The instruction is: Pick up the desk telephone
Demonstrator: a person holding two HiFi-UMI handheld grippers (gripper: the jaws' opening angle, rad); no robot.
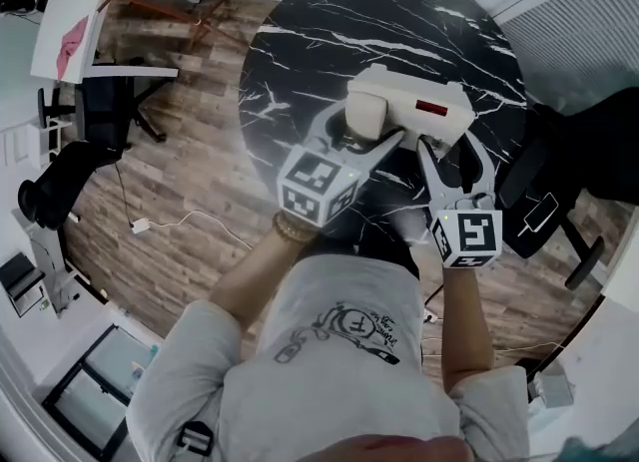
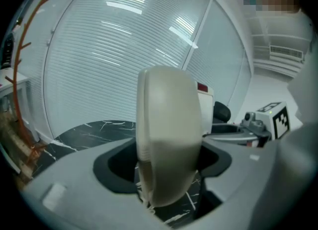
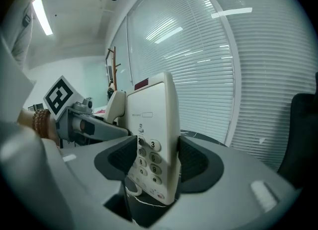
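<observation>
The cream desk telephone hangs above the round black marble table, held between both grippers. My left gripper is shut on the handset at the phone's left end, and its dark pads press on both sides. At the keypad end, the phone's base sits in my right gripper, which is shut across it. The number keys face the left pad. The coiled cord shows faintly under the phone. In the right gripper view, the left gripper shows beyond the phone.
A black office chair stands on the wood floor at the left, with a white cable near it. Another dark chair is close to the table's right side. White blinds fill the wall behind the table.
</observation>
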